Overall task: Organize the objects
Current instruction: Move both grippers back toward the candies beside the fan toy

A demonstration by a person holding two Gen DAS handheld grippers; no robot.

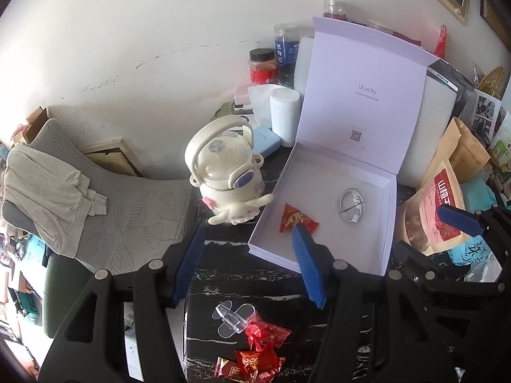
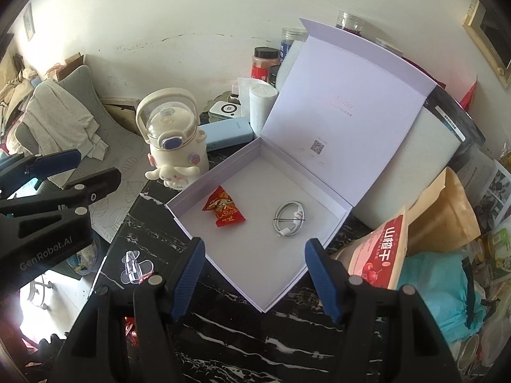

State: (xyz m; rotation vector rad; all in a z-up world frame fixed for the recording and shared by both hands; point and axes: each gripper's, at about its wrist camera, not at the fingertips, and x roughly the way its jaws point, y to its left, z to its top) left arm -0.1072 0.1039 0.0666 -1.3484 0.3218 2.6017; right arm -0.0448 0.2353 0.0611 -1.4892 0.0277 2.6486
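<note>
A white box (image 1: 367, 255) (image 2: 223, 265) with its lid raised lies on the black marble table. Inside it are a red snack packet (image 1: 295, 218) (image 2: 223, 210) and a coiled white cable (image 1: 351, 204) (image 2: 290, 215). My left gripper (image 1: 249, 249) hovers open and empty over the box's near left corner. Below it on the table lie a clear plastic clip (image 1: 234, 317) (image 2: 135, 266) and several red candy packets (image 1: 262, 351). My right gripper (image 2: 255, 261) is open and empty above the box's near corner; it also shows at the right of the left wrist view (image 1: 460, 220).
A cream cartoon water bottle (image 1: 223, 169) (image 2: 172, 137) stands left of the box. Jars, a tissue roll (image 1: 284, 111) and a blue power bank (image 2: 223, 134) crowd the back. Snack bags (image 1: 444, 210) (image 2: 383, 252) pile up at the right. A grey cushion with cloth (image 1: 80, 191) lies at the left.
</note>
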